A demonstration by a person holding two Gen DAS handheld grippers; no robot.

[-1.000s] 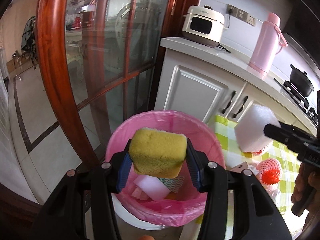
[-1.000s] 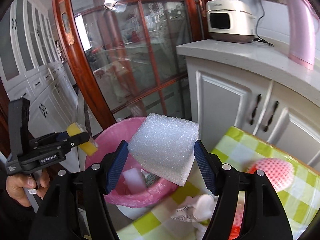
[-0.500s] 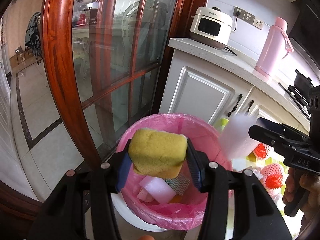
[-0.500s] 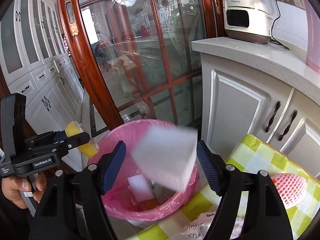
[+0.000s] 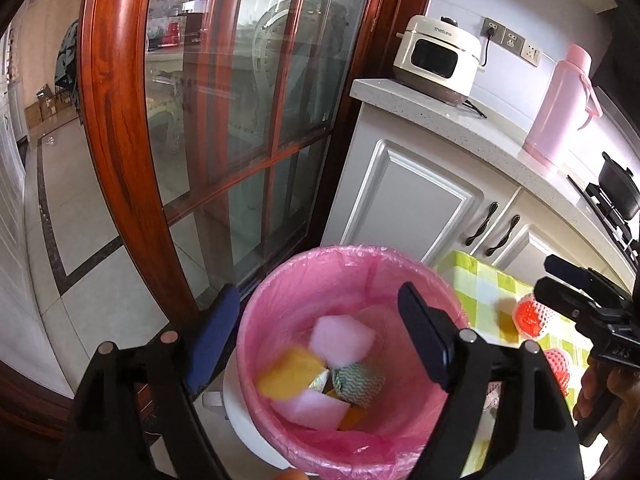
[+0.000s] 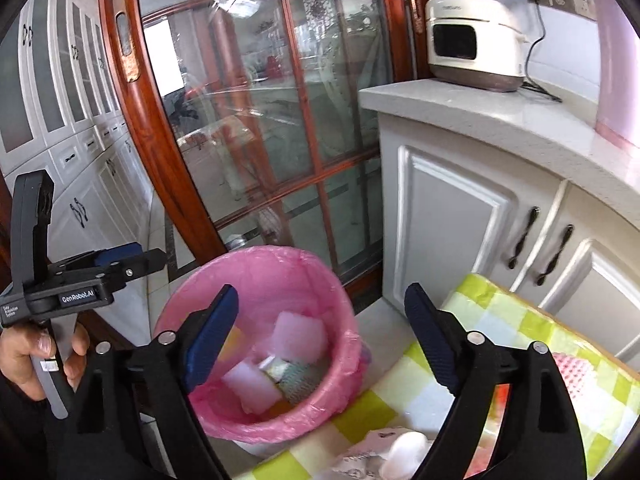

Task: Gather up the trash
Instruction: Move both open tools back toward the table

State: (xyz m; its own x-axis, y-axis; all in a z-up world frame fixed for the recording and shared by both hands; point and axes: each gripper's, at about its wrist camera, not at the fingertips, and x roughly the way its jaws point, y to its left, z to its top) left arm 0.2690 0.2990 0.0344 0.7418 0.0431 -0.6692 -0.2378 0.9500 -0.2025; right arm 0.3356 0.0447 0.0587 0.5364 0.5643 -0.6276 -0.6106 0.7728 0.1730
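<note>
A bin lined with a pink bag (image 5: 276,292) (image 6: 320,280) stands on the floor beside a checkered table. My left gripper (image 5: 320,332) is open and empty above the bin; it also shows at the left of the right wrist view (image 6: 132,260). My right gripper (image 6: 320,336) is open and empty above the bin's near rim. A blurred yellow sponge (image 5: 292,372) and a white foam block (image 5: 340,340) (image 6: 300,334) lie in the bin with other scraps.
The green-checkered table (image 6: 520,328) holds red fruit in foam nets (image 5: 528,316) and white scraps (image 6: 400,452). White cabinets (image 5: 408,208), a rice cooker (image 5: 436,60) and a pink flask (image 5: 560,108) are behind. A wood-framed glass door (image 5: 120,160) stands left of the bin.
Both grippers opened. The yellow sponge dropped from the left gripper and the white foam block from the right gripper, both into the bin.
</note>
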